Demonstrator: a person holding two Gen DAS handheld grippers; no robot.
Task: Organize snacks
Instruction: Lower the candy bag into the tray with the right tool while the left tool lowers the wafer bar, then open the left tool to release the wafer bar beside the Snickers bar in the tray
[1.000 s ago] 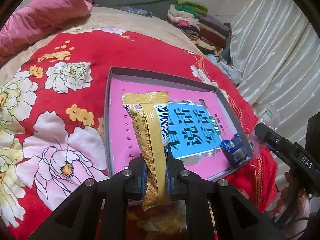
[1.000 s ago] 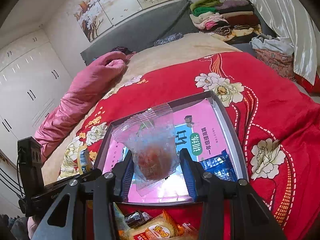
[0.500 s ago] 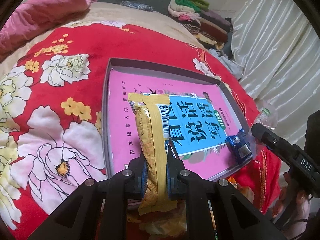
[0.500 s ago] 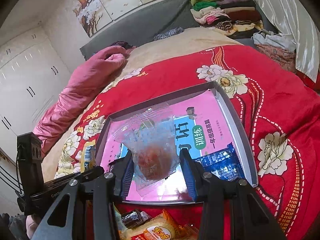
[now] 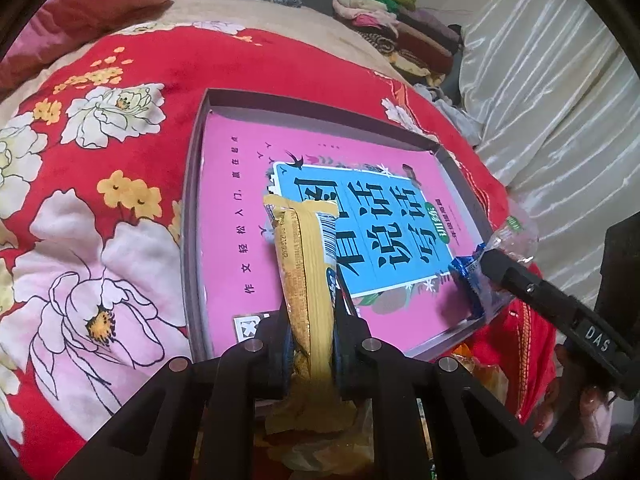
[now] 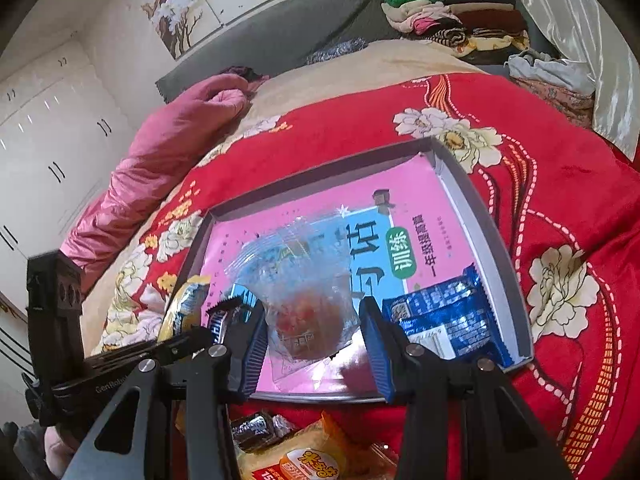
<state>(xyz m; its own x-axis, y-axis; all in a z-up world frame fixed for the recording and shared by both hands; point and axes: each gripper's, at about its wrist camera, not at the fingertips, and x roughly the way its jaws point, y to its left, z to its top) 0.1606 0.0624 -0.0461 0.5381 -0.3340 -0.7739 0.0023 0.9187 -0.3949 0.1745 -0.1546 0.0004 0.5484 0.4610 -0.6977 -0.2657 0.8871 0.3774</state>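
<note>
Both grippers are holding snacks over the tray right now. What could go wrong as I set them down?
1. The right gripper holds the clear plastic bag with a reddish snack right beside the blue foil packet lying in the shallow grey tray; lowering further could shove that packet.
2. The left gripper pinches the long yellow snack packet near its lower part, so the free end may flop sideways on release.
3. The tray rests on a soft red floral blanket; pressing down could tilt it.

both wrist cams close, angled down, sharing tray (image 5: 192, 208)

Red floral bedspread (image 6: 560, 184), grey headboard (image 6: 280, 36), white wardrobe (image 6: 40, 128), pale curtain (image 5: 560, 100)
</note>
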